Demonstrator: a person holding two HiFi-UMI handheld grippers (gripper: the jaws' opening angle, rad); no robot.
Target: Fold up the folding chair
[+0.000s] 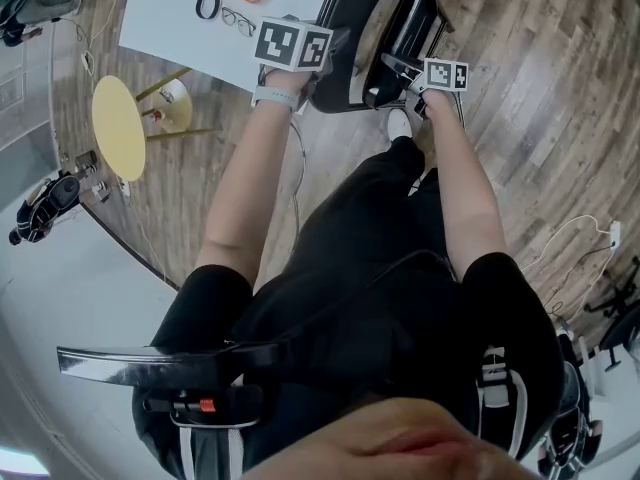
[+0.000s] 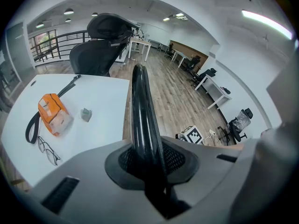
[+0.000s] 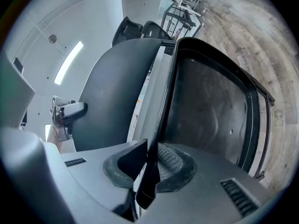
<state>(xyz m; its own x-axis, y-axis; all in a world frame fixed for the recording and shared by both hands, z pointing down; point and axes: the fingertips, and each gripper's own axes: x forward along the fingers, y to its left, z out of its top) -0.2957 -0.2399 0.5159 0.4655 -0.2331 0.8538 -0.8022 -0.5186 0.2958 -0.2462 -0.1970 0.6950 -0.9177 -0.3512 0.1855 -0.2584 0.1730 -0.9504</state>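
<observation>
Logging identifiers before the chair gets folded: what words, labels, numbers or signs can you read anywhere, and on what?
No legible text anywhere.
Left marker cube and right marker cube: black-and-white square patterns only, no letters or digits.
Orange pouch on the white table: any print is too blurred to read.

Both arms stretch toward twelve o'clock; left gripper (image 1: 322,71) and right gripper (image 1: 404,72) each clamp the folding chair's (image 1: 402,16) edge.
</observation>
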